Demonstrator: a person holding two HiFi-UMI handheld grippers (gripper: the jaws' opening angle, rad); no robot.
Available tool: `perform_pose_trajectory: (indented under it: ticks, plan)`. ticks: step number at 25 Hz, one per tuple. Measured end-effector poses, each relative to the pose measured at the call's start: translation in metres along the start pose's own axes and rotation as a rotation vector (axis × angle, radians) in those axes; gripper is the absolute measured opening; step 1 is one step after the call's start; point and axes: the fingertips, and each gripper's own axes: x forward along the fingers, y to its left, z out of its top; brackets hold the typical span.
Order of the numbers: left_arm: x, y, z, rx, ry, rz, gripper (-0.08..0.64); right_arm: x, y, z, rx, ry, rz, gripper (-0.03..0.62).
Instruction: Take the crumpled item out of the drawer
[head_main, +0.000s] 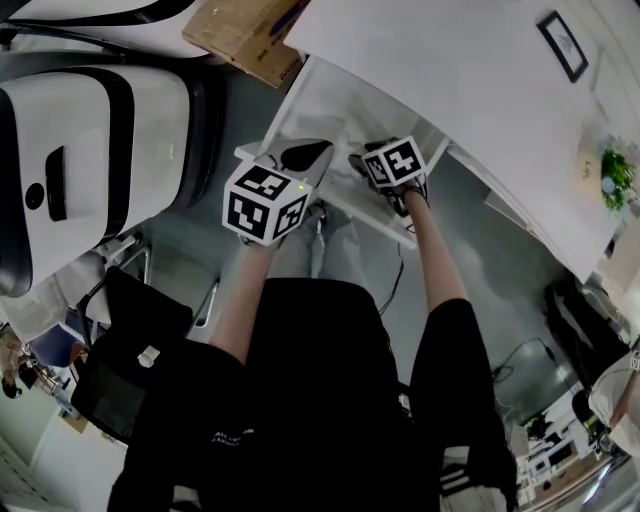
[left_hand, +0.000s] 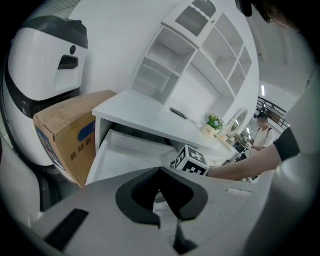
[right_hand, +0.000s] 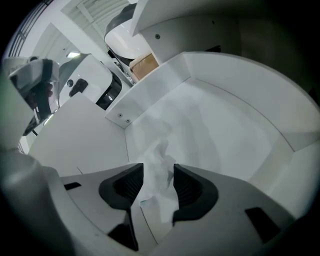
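The crumpled white paper (right_hand: 159, 162) lies on the floor of the open white drawer (right_hand: 235, 130), near its front left corner. My right gripper (right_hand: 157, 172) stands open with the paper between its dark pads (right_hand: 127, 186); I cannot tell whether they touch it. In the head view its marker cube (head_main: 395, 162) hangs over the pulled-out drawer (head_main: 330, 110) and hides the jaws. My left gripper (left_hand: 160, 172) is shut with nothing held, raised in front of the drawer (left_hand: 125, 150) and to the left of the right gripper's cube (left_hand: 190, 160).
A cardboard box (left_hand: 70, 135) stands left of the drawer, beside a large white and black rounded machine (head_main: 90, 150). Above the drawer is the white desk top (head_main: 450, 70) with a small plant (head_main: 615, 175) and a shelf unit (left_hand: 200, 55). A person (left_hand: 260, 132) stands far back.
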Motion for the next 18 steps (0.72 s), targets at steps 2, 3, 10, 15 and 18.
perform_pose_trajectory:
  ticks: [2, 3, 10, 15, 18]
  plan:
    - [-0.001, 0.0, -0.002, -0.002, 0.002, -0.002, -0.003, 0.004, 0.001, -0.004, 0.012, 0.022, 0.01, 0.161]
    - [-0.001, 0.0, -0.002, -0.003, 0.003, -0.004, -0.003, 0.006, 0.002, -0.005, 0.017, 0.033, 0.017, 0.136]
    - [-0.005, -0.001, -0.005, -0.006, 0.005, -0.011, -0.002, 0.002, 0.008, -0.005, 0.048, 0.034, 0.045, 0.072]
    - [-0.007, -0.003, -0.008, -0.004, 0.007, -0.021, -0.002, -0.009, 0.011, 0.002, 0.018, 0.006, 0.026, 0.057]
    - [-0.01, -0.004, -0.009, 0.006, -0.002, -0.022, -0.003, -0.025, 0.015, 0.011, 0.02, -0.046, 0.014, 0.052]
